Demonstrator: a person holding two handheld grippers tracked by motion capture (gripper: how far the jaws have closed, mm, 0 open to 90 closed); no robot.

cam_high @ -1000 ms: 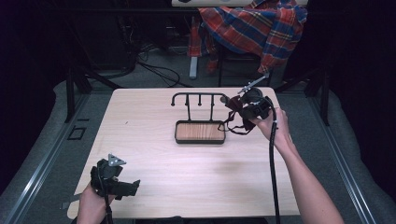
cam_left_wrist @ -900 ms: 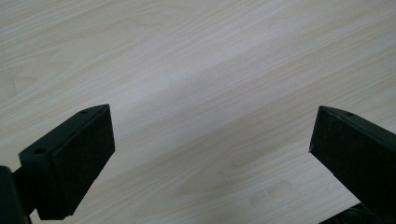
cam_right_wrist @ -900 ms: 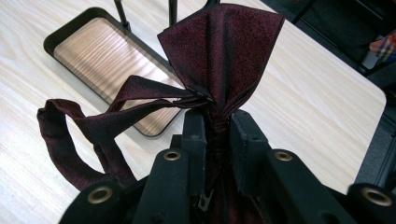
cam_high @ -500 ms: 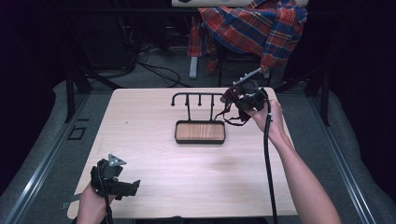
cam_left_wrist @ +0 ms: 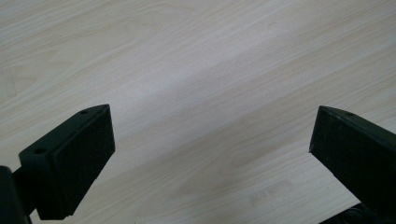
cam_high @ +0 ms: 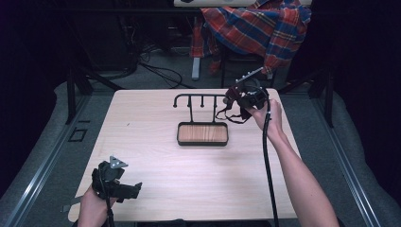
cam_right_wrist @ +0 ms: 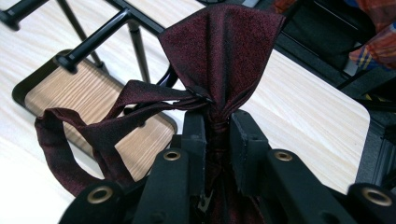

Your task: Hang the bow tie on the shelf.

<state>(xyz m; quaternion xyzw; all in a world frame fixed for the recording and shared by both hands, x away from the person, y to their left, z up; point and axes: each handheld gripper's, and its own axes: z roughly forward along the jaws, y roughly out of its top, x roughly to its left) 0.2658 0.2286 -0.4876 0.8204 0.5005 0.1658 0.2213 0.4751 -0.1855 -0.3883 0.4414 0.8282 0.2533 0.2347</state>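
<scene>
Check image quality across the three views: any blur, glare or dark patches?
High view: table evenly lit, surroundings nearly black, slightly soft. Left gripper view: pale sheen across the wood grain, left claw edges sharp. Right gripper view: dark red bow tie crisp, right claw sharp, plaid cloth behind soft.

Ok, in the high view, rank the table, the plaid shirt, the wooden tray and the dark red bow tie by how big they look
1. table, largest by far.
2. plaid shirt, though it lies farther from the camera and is partly cut off.
3. wooden tray.
4. dark red bow tie, smallest, partly hidden in the right gripper.
</scene>
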